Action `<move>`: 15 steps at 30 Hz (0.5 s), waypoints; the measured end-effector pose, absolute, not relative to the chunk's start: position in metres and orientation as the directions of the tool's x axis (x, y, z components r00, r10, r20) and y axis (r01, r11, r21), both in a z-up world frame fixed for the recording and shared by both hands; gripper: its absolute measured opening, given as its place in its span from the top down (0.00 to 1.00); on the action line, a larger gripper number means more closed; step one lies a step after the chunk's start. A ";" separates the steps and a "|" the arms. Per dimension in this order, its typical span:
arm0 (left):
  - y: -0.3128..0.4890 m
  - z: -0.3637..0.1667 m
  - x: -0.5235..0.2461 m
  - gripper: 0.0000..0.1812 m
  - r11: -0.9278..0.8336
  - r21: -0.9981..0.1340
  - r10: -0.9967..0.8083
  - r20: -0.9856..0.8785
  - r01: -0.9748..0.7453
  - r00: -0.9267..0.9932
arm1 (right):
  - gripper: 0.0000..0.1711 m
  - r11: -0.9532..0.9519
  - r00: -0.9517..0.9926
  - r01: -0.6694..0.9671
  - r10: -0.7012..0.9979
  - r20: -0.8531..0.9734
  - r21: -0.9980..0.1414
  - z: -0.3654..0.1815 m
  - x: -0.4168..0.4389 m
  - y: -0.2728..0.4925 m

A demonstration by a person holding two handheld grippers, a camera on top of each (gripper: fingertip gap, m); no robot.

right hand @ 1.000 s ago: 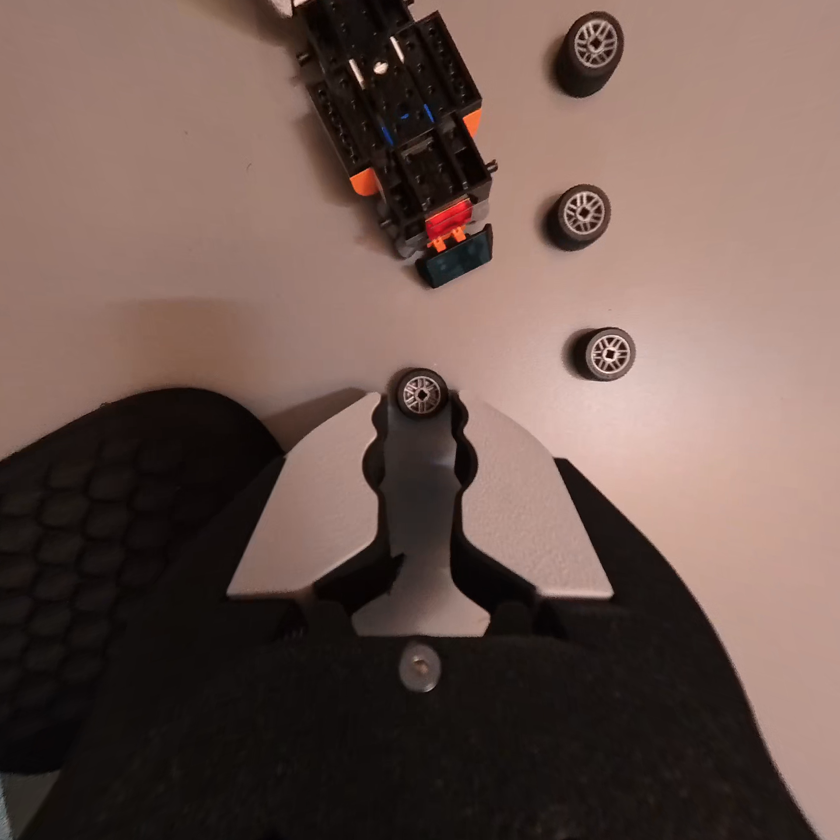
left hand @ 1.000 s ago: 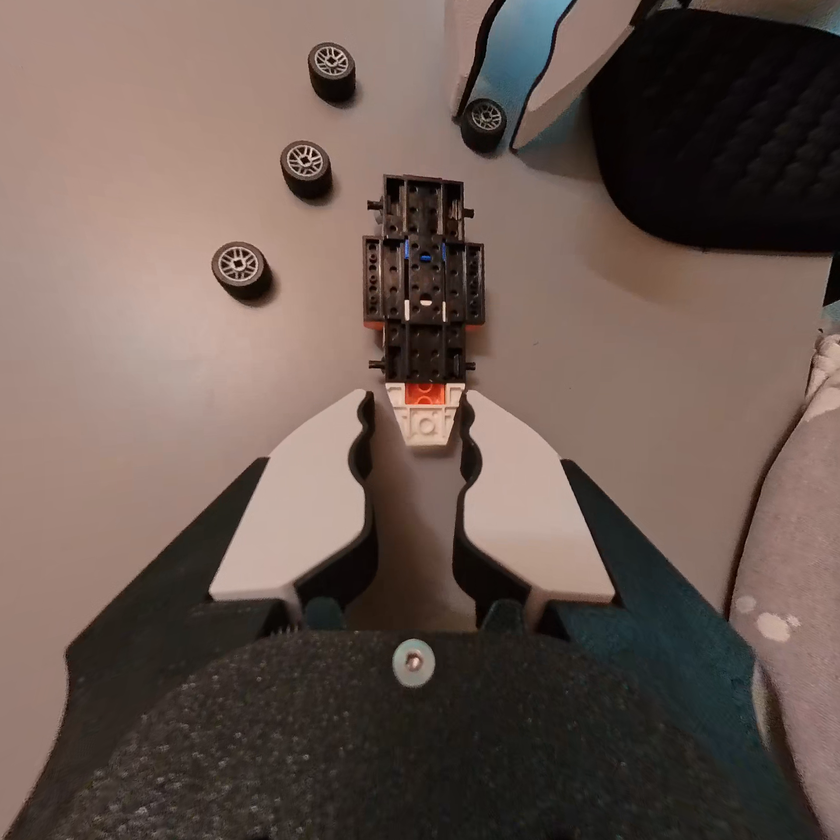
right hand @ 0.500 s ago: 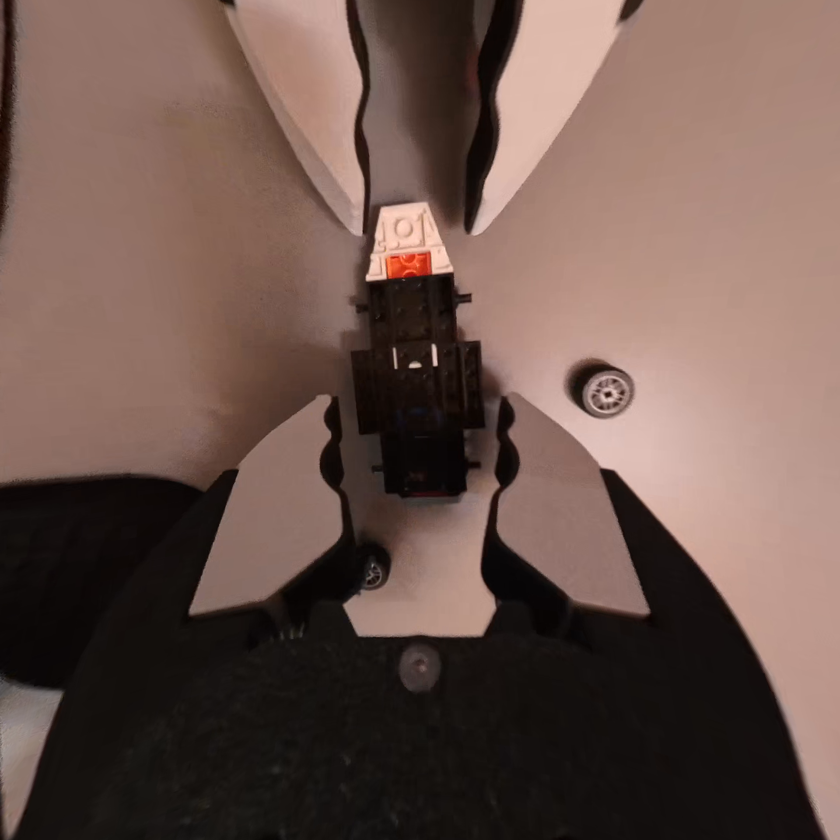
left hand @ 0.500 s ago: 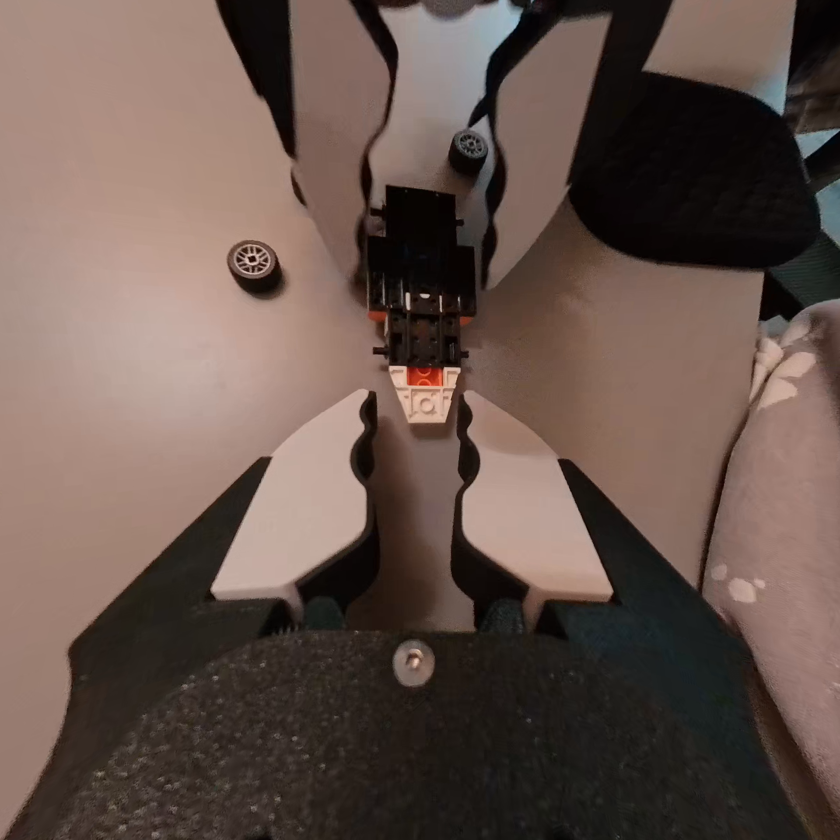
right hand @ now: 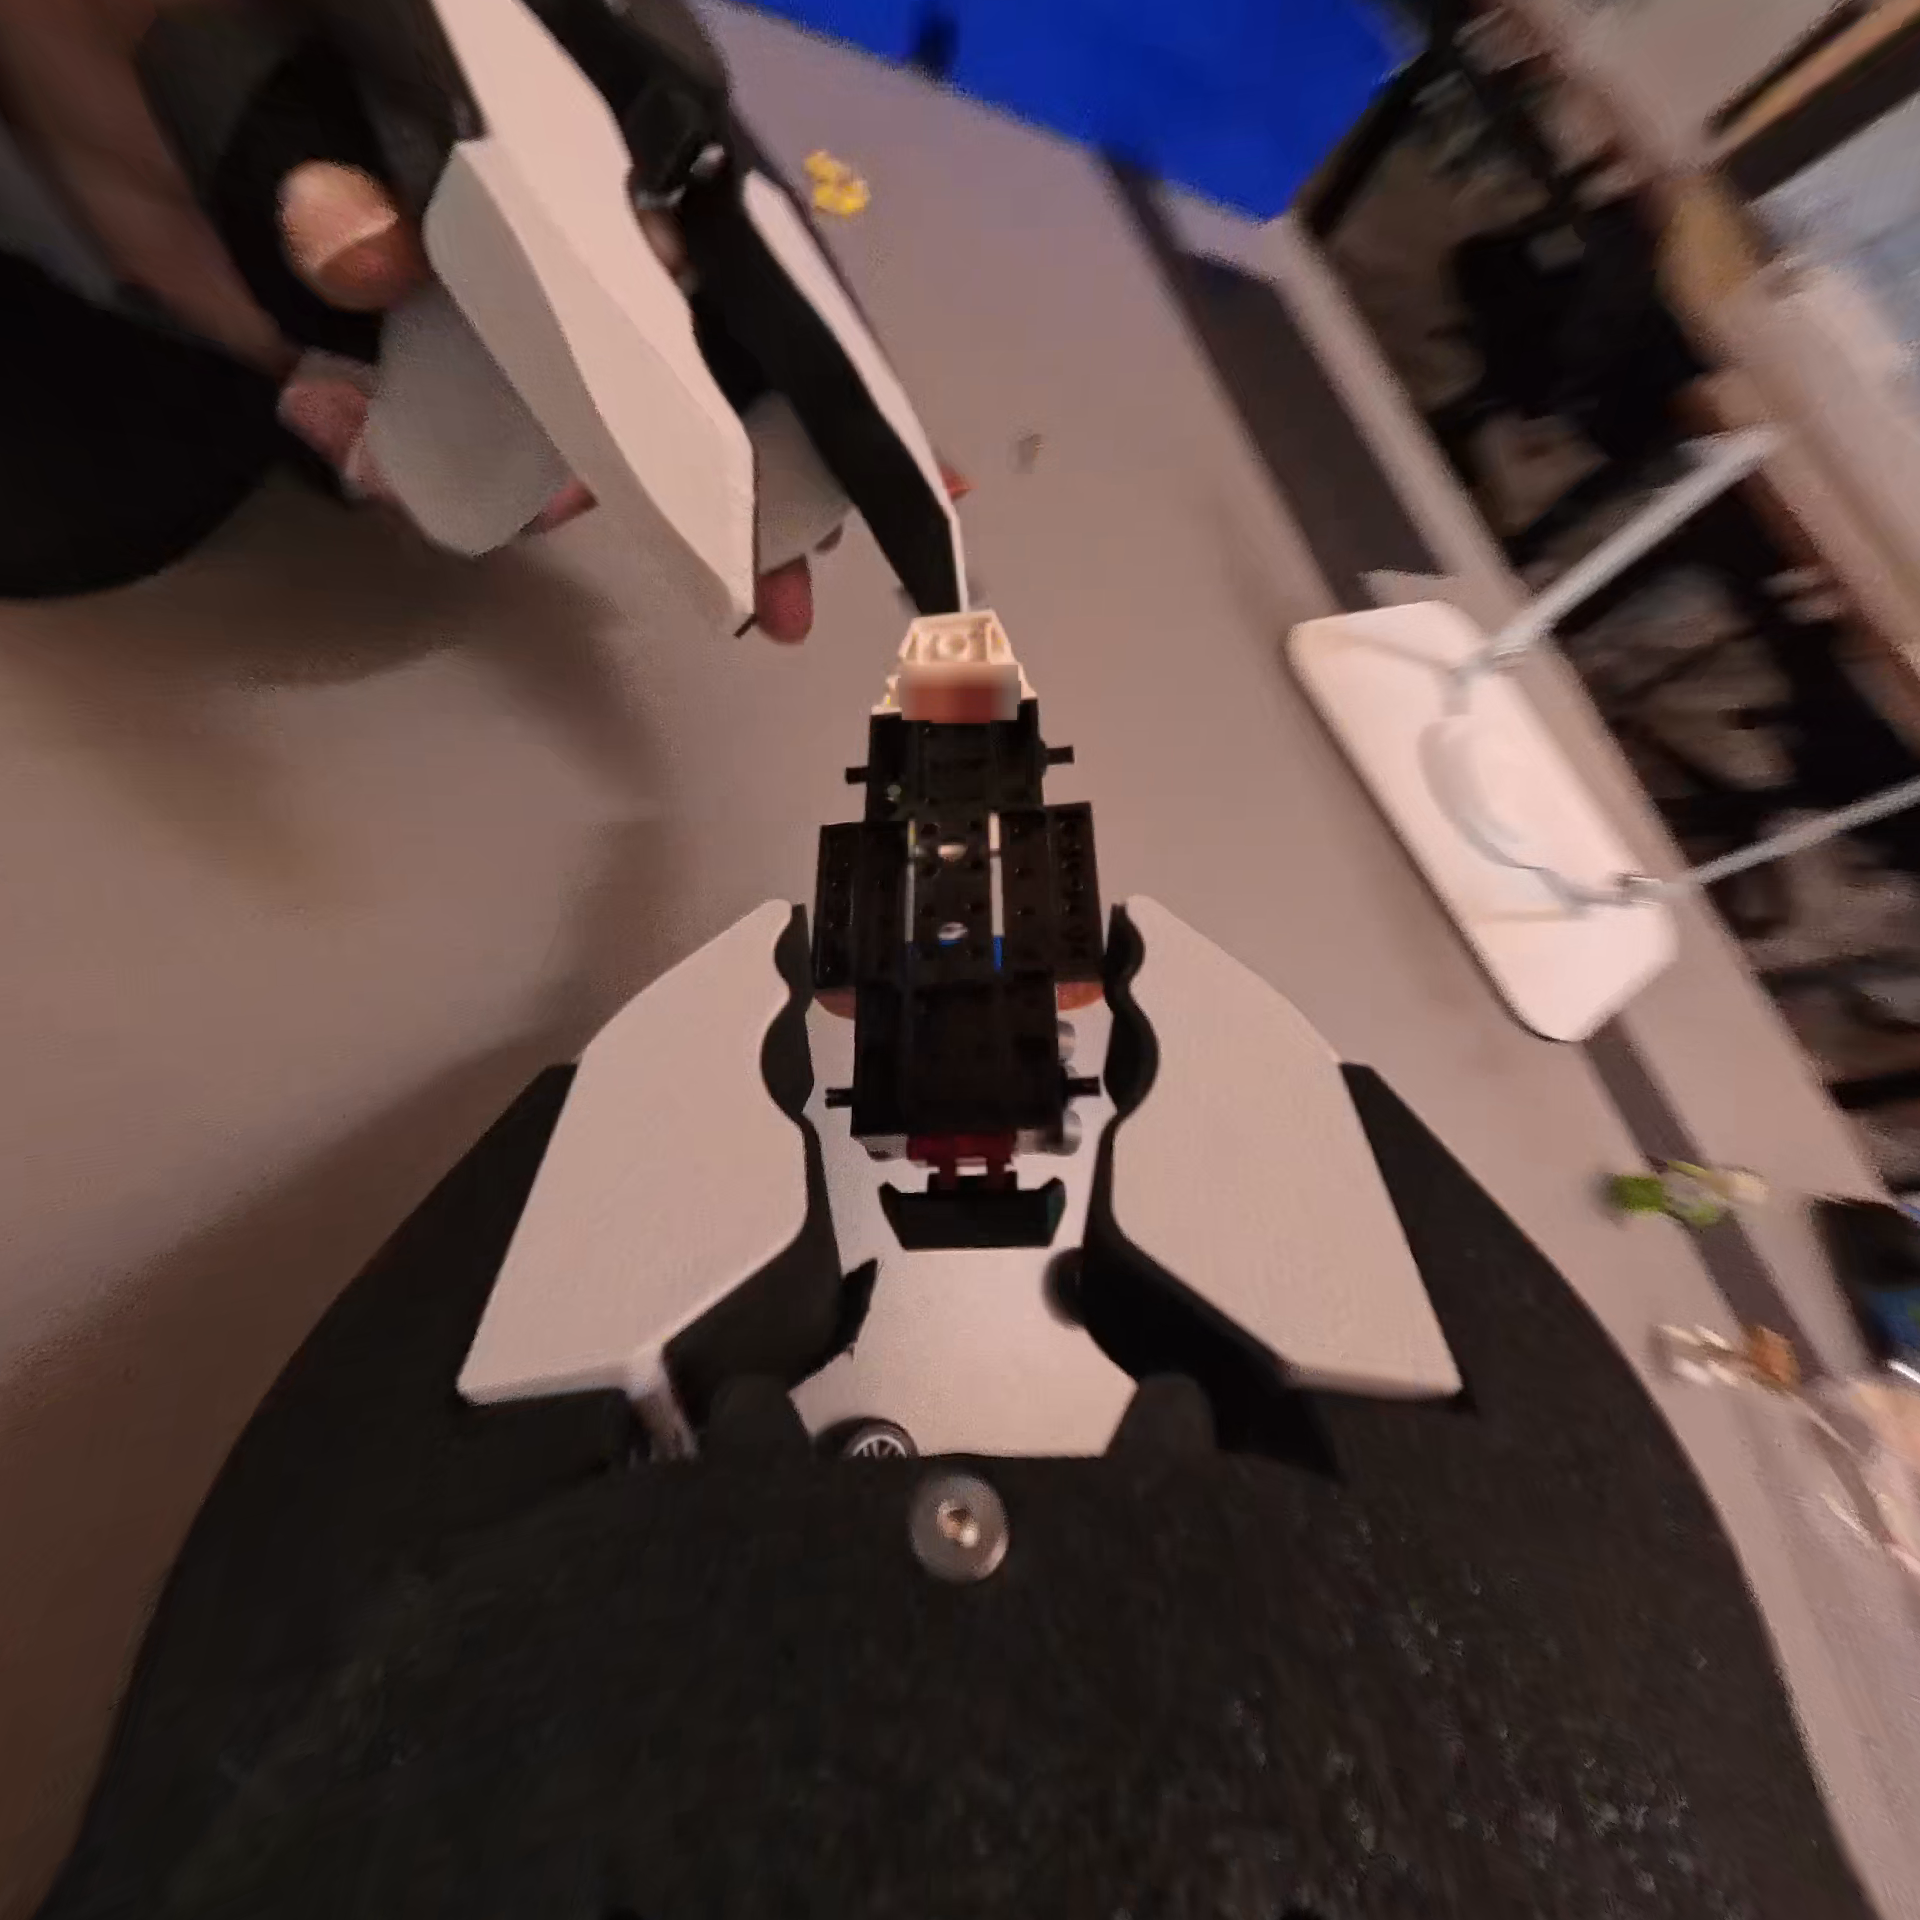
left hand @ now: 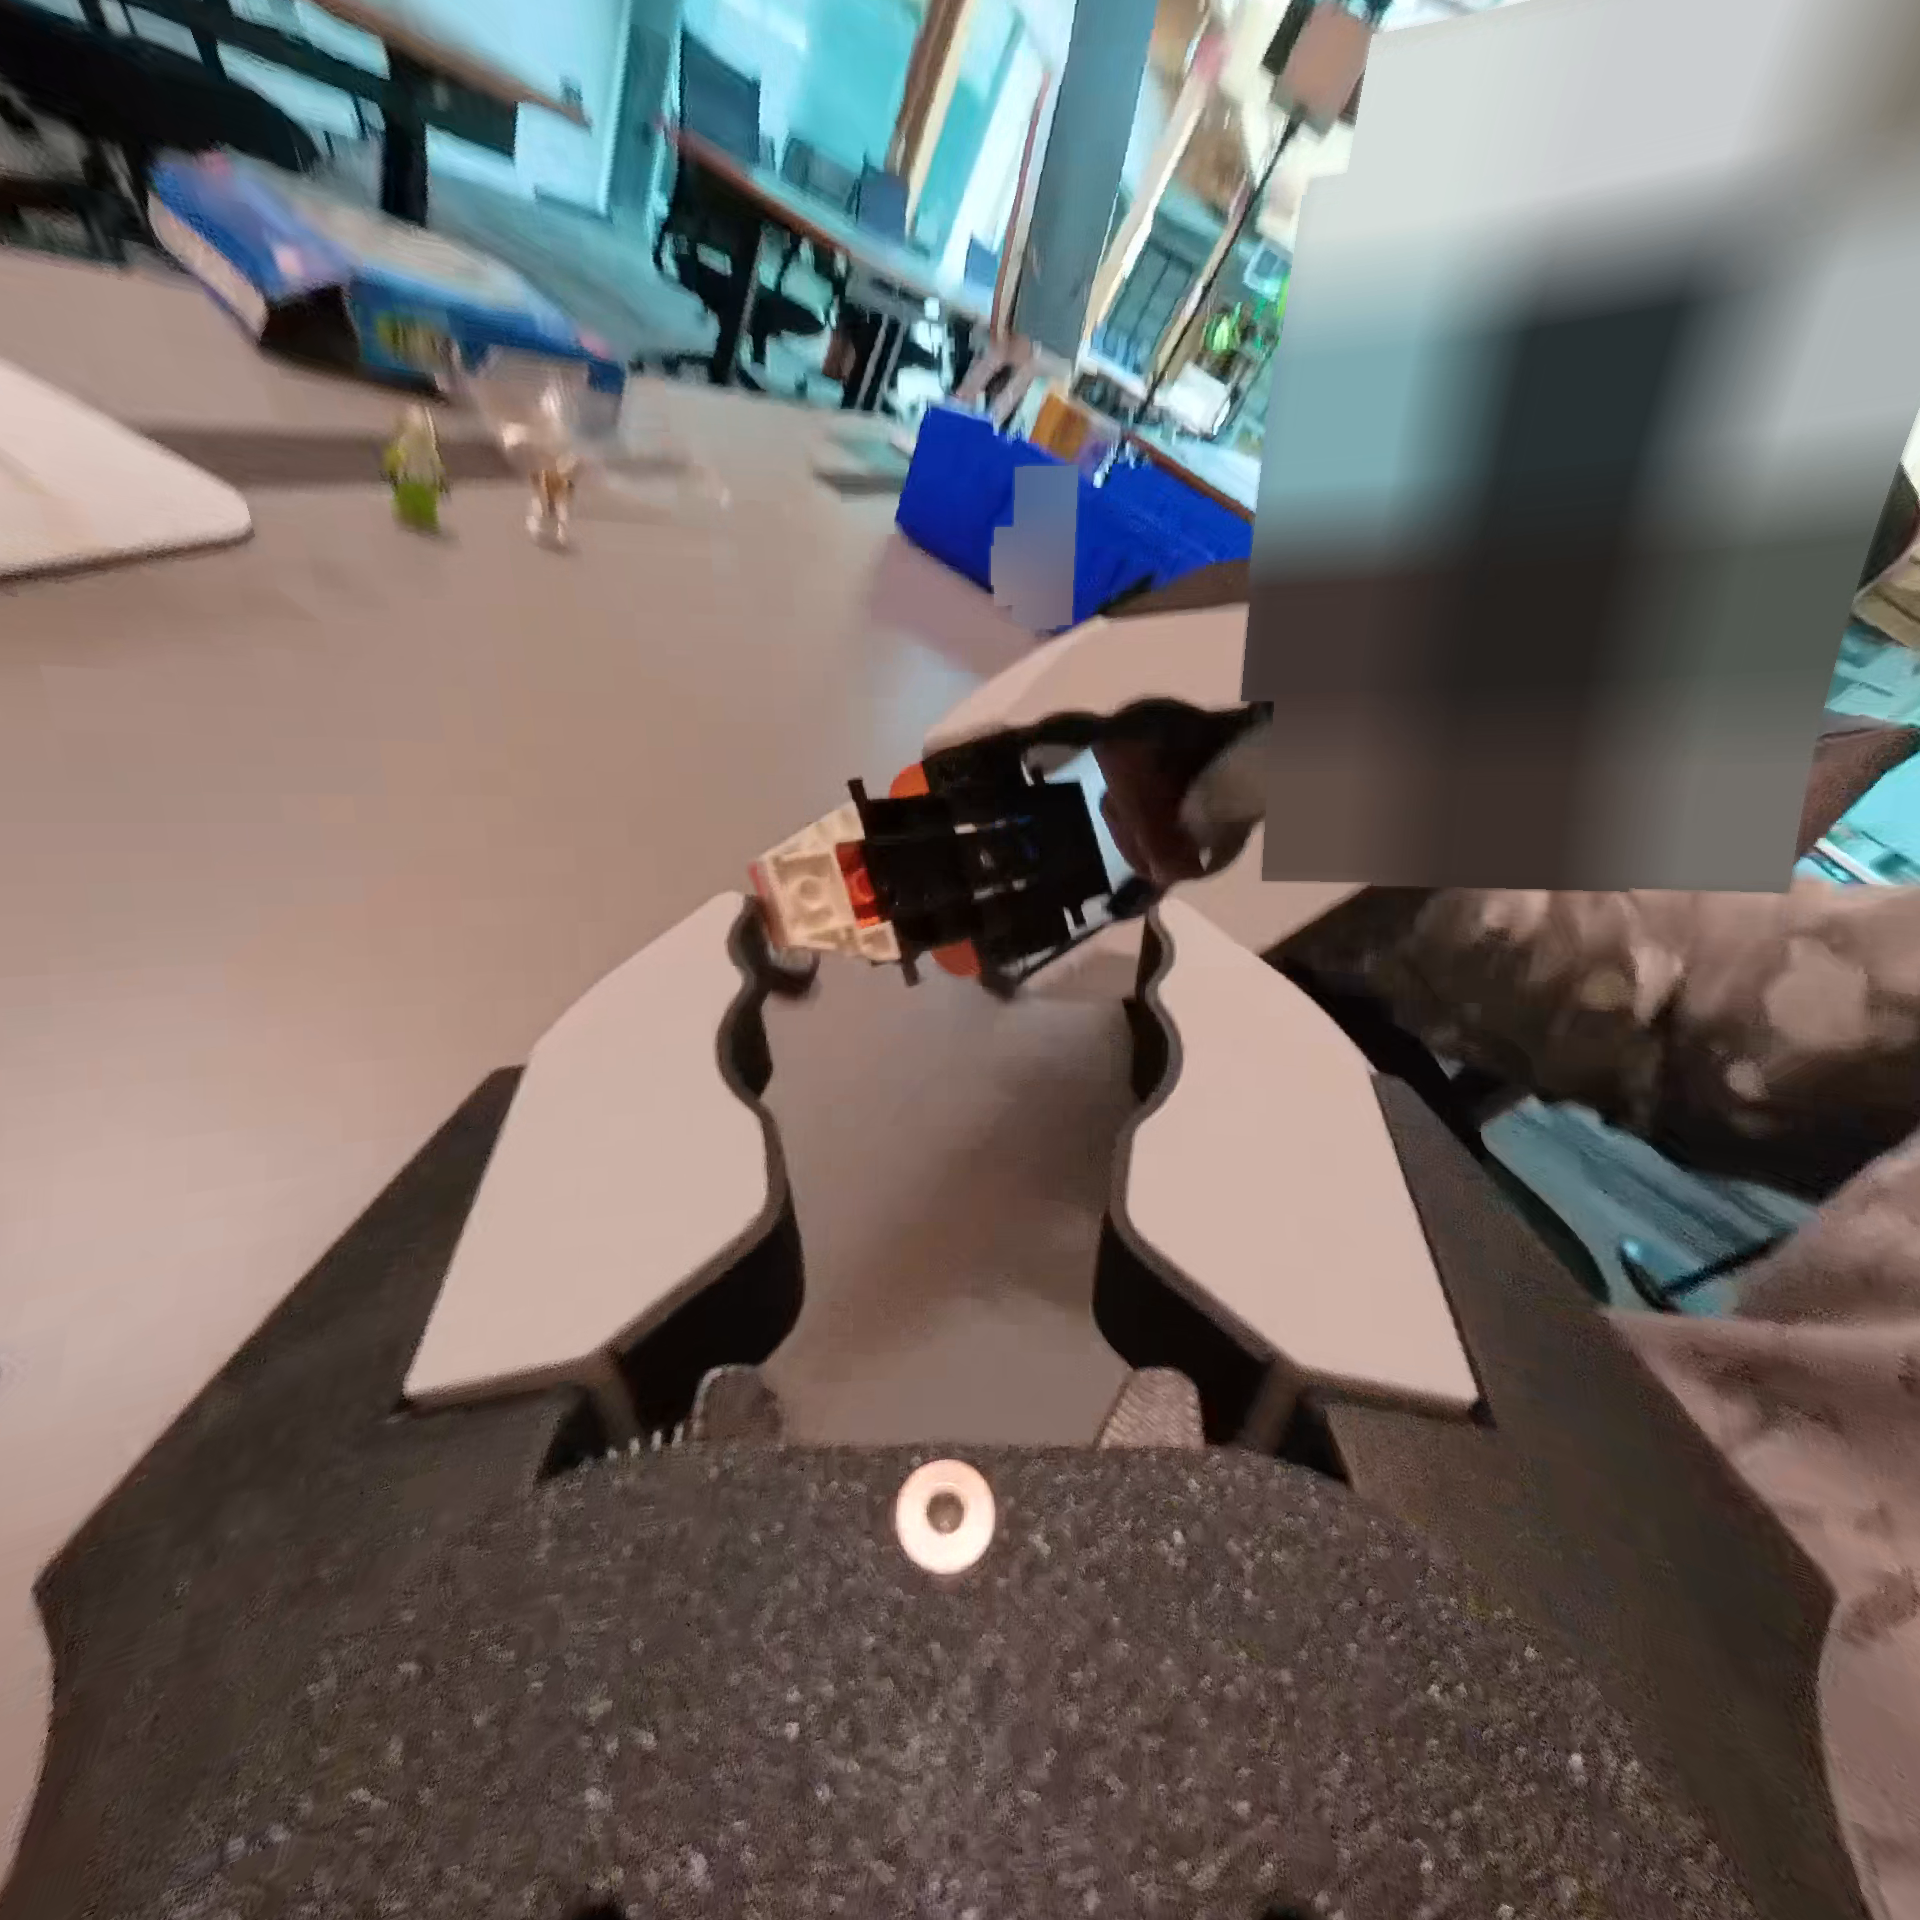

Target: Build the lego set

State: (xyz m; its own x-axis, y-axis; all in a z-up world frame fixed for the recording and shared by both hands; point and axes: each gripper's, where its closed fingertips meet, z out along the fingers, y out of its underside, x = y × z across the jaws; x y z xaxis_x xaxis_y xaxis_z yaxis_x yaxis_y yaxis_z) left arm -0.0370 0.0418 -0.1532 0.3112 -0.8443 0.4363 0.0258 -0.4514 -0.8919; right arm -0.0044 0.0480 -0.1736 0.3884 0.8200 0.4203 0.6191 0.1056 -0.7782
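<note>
The black Lego car chassis (right hand: pixel 956 935), with a white nose and orange side pieces, is held off the grey table (right hand: pixel 312 883). My right gripper (right hand: pixel 956 914) is shut on its wide middle section, nose pointing away. In the left wrist view the chassis (left hand: pixel 977 862) hangs tilted just beyond my left gripper (left hand: pixel 945 920), which is open and empty. The white nose (left hand: pixel 821 904) touches its left fingertip. The right gripper's finger (left hand: pixel 1039 675) shows behind the chassis. In the right wrist view the left gripper (right hand: pixel 852 608) sits just beyond the nose, held by a hand (right hand: pixel 343 239). One wheel (right hand: pixel 878 1439) shows under the right gripper's base.
A blue box (left hand: pixel 1039 520) and a blue carton (left hand: pixel 364 291) stand on the far table, with small figures (left hand: pixel 416 478) between them. A white flat lamp base (right hand: pixel 1475 810) lies to the right. A person's sleeve (left hand: pixel 1662 1039) fills the right side. Tip to tip, the grippers are about 5 cm apart. Between my right fingertips and the wheel (right hand: pixel 878 1439) there is roughly 12 cm.
My right gripper has shut on the chassis and lifted it off the table. My left gripper has opened wider and tilted up, so the room now shows behind.
</note>
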 end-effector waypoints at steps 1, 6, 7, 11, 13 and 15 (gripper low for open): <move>0.043 -0.149 -0.034 0.62 -0.418 -0.908 -0.855 0.406 0.035 0.323 | 0.68 0.124 0.430 0.608 0.779 0.457 -0.784 -0.167 -0.004 0.047; 0.047 -0.144 -0.032 0.67 -0.381 -0.924 -0.865 0.370 0.036 0.340 | 0.68 0.195 0.501 0.526 0.715 0.487 -0.828 -0.144 -0.002 0.033; 0.045 -0.145 -0.031 0.65 -0.410 -0.911 -0.860 0.402 0.045 0.313 | 0.68 0.197 0.500 0.516 0.721 0.480 -0.833 -0.143 -0.002 0.032; 0.032 -0.150 -0.024 0.62 -0.547 -0.834 -0.820 0.550 0.070 0.159 | 0.71 0.228 0.493 0.435 0.750 0.442 -0.871 -0.136 -0.009 0.027; 0.033 -0.149 -0.025 0.65 -0.575 -0.811 -0.801 0.584 0.108 0.128 | 0.72 0.263 0.481 0.411 0.751 0.453 -0.873 -0.130 -0.012 0.025; 0.039 -0.146 -0.030 0.70 -0.620 -0.769 -0.765 0.636 0.156 0.097 | 0.72 0.254 0.478 0.407 0.759 0.442 -0.877 -0.130 -0.013 0.027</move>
State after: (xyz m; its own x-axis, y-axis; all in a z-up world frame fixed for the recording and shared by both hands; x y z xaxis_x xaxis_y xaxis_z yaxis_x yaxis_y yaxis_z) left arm -0.0300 0.0385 -0.1456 0.0974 -0.7653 0.6363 0.1560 -0.6197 -0.7692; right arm -0.0128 0.0269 -0.1303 0.4784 0.7589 0.4418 0.4067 0.2545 -0.8774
